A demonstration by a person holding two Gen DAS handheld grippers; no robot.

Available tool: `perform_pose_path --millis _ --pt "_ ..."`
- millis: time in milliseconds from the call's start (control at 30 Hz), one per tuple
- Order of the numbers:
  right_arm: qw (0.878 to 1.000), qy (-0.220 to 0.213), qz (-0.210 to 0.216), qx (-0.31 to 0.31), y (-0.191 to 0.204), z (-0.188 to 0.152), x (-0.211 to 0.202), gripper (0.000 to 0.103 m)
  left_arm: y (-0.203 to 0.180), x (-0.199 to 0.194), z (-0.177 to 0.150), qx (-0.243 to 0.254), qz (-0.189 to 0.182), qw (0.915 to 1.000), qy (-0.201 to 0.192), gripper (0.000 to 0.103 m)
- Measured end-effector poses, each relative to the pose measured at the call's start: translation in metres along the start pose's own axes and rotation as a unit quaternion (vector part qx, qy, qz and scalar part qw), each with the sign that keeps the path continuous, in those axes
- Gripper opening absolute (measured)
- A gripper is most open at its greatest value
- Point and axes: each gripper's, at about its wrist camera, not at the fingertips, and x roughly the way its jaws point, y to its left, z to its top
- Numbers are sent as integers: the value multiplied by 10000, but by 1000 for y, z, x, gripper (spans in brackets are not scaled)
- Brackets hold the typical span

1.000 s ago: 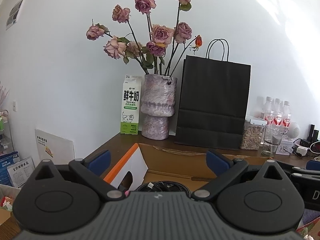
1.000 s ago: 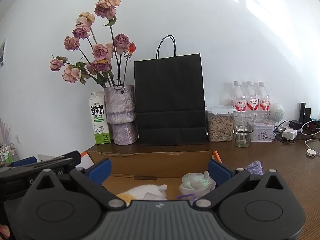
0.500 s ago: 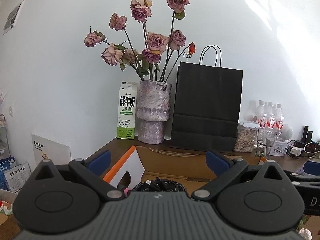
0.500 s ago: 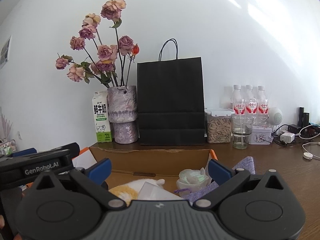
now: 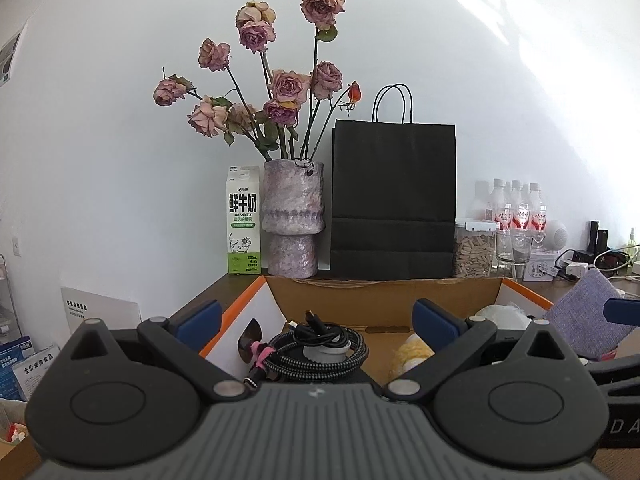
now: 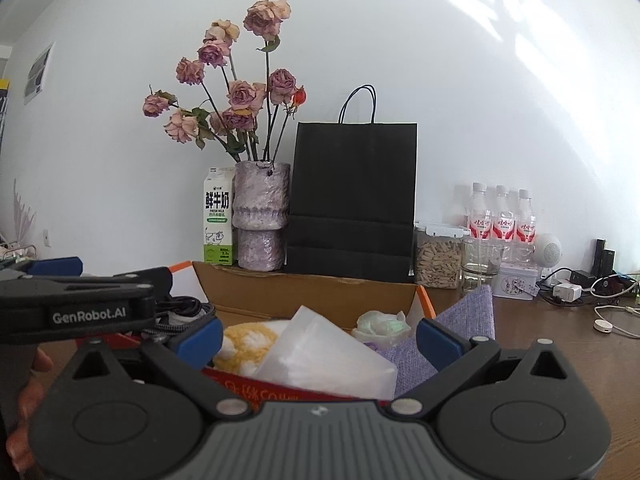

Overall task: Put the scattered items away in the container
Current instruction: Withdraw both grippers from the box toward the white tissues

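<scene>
Blue-padded fingers on my left gripper stand wide apart, with nothing between them; the tool points level over the near edge of the cardboard box. Just beyond its fingertips, inside the box, lies a coiled braided cable bound with a pink tie, resting around a small white charger. To its right I see a yellow plush item.

My right gripper is likewise spread wide and grips nothing. It also points level, over the box's right half. Between and just past its fingers sit a translucent white packet on a red package, the yellow plush to the left, and a white-green bundle further in. A purple cloth leans over the box's right wall. The left gripper's body crosses the left of this view, and part of a hand shows at the lower left edge.

Behind the box, on the wooden table, stand a milk carton, a vase of dried roses, a black paper bag, a seed jar and three bottles.
</scene>
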Motion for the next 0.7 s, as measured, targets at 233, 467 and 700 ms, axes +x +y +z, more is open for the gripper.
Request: perform_pose_path --millis 233,467,700 --pt "9998 113 -147 84 -9 -10 -15 103 0 -10 -8 81 73 9999 124 103" --pt "9995 255 -188 24 -13 -18 -26 103 5 -24 -16 13 71 9998 211 103" --pt "9987 458 -214 11 -16 -23 -37 103 5 -33 -18 -42 -95 9993 354 103"
